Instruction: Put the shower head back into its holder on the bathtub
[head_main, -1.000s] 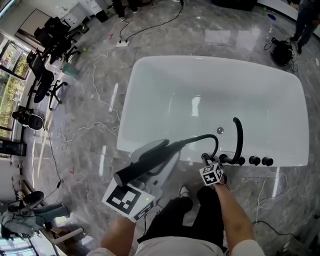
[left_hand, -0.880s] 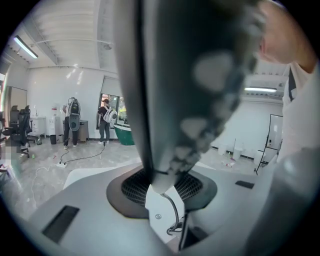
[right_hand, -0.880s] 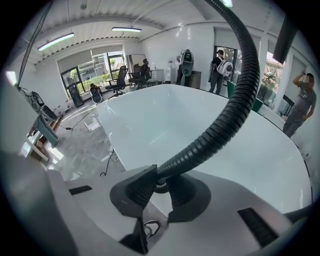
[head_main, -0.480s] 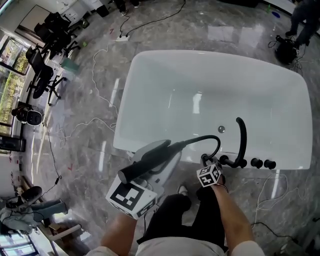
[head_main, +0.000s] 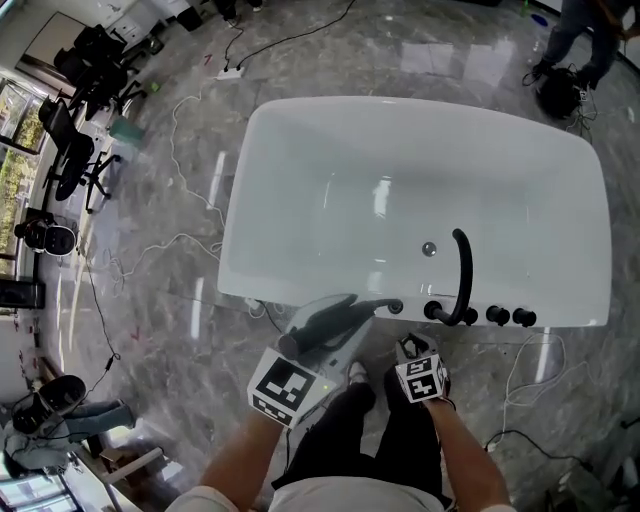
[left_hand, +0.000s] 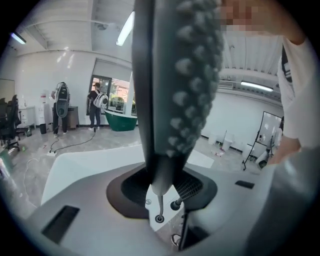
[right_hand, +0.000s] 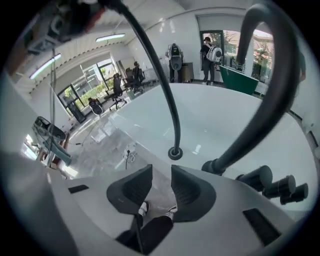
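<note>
The left gripper (head_main: 322, 332) has its fingers clamped on the shower head (left_hand: 180, 90), just short of the bathtub's (head_main: 300, 285) near rim. The head's long axis runs forward and to the right. Its hose end points at the black ring (right_hand: 175, 152) on that rim, probably the holder, which lies just ahead and right of these fingers. The right gripper (right_hand: 161, 181) hangs close by the ring, its 2 fingers narrowly parted and empty.
</note>
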